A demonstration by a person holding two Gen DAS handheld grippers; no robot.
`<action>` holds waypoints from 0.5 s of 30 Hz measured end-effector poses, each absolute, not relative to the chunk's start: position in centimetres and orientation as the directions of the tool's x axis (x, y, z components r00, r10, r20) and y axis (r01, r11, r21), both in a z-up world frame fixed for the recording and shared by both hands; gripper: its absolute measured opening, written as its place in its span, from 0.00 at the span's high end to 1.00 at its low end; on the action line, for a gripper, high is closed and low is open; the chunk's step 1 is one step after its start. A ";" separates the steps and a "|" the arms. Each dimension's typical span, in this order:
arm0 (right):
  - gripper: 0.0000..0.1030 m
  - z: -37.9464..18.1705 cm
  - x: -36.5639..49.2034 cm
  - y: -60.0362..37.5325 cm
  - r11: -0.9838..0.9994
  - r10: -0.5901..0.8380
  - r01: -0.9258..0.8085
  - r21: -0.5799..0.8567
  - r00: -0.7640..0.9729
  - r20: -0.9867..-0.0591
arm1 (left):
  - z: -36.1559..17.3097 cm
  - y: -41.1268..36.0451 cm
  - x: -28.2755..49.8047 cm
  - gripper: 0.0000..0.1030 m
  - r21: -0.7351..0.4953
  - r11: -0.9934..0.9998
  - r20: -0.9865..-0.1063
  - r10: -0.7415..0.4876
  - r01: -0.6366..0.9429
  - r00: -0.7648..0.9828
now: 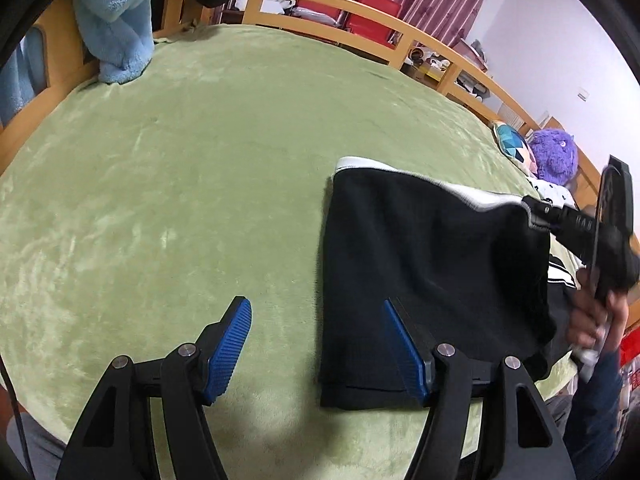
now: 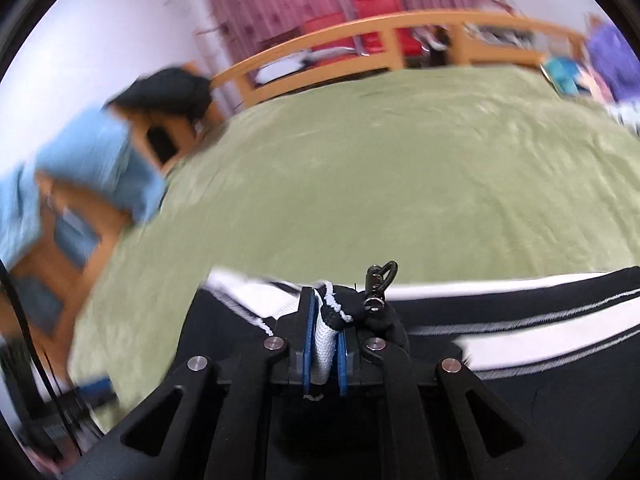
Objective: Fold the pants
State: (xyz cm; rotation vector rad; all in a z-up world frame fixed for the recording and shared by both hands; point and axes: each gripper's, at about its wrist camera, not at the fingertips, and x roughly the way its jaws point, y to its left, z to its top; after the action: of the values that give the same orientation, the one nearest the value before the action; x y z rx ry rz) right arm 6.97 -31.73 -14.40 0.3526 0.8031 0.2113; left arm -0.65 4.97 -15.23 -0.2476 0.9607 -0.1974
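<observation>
Black pants (image 1: 432, 264) with a white stripe lie folded on the green blanket (image 1: 208, 168), right of centre in the left wrist view. My left gripper (image 1: 318, 306) hangs open just above the blanket, its right finger (image 1: 404, 344) over the pants' left edge, its left finger over bare blanket. Nothing sits between them. My right gripper (image 1: 532, 210) holds the pants' far right corner lifted. In the right wrist view my right gripper (image 2: 324, 312) is shut on the pants (image 2: 520, 408), a white and black bunch of cloth with a small metal clasp (image 2: 378, 280) pinched between its blue pads.
A light blue plush blanket (image 1: 116, 20) hangs over the wooden bed rail (image 1: 360, 12) at the far left. A purple plush toy (image 1: 554, 156) and a patterned cushion (image 1: 512, 144) lie at the right edge. A hand (image 1: 592, 320) holds the right gripper.
</observation>
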 end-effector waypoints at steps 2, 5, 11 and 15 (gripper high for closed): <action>0.91 -15.3 8.2 -33.6 0.891 0.374 -0.035 0.453 0.623 -0.687 | -15.4 4.6 -0.4 0.36 -0.291 0.955 -0.786 -0.276 0.063 0.553; 0.74 -16.8 7.2 -34.7 0.897 0.377 -0.021 0.441 0.555 -0.742 | -15.5 3.8 -0.2 0.36 -0.279 0.957 -0.788 -0.277 0.083 0.550; 0.42 -16.9 0.8 -36.9 0.906 0.311 0.024 0.423 0.639 -0.703 | -15.9 2.4 -0.1 0.36 -0.269 0.958 -0.798 -0.278 0.097 0.534; 0.42 -17.5 -2.3 -35.7 0.901 0.343 -0.015 0.434 0.635 -0.692 | -15.9 1.6 -0.4 0.36 -0.249 0.963 -0.804 -0.267 0.106 0.532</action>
State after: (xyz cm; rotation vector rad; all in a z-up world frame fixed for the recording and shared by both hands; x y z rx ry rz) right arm -2.32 -35.68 -17.52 0.4125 0.8640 0.2113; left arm -0.36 1.65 -15.89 -0.1780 0.9867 -0.2239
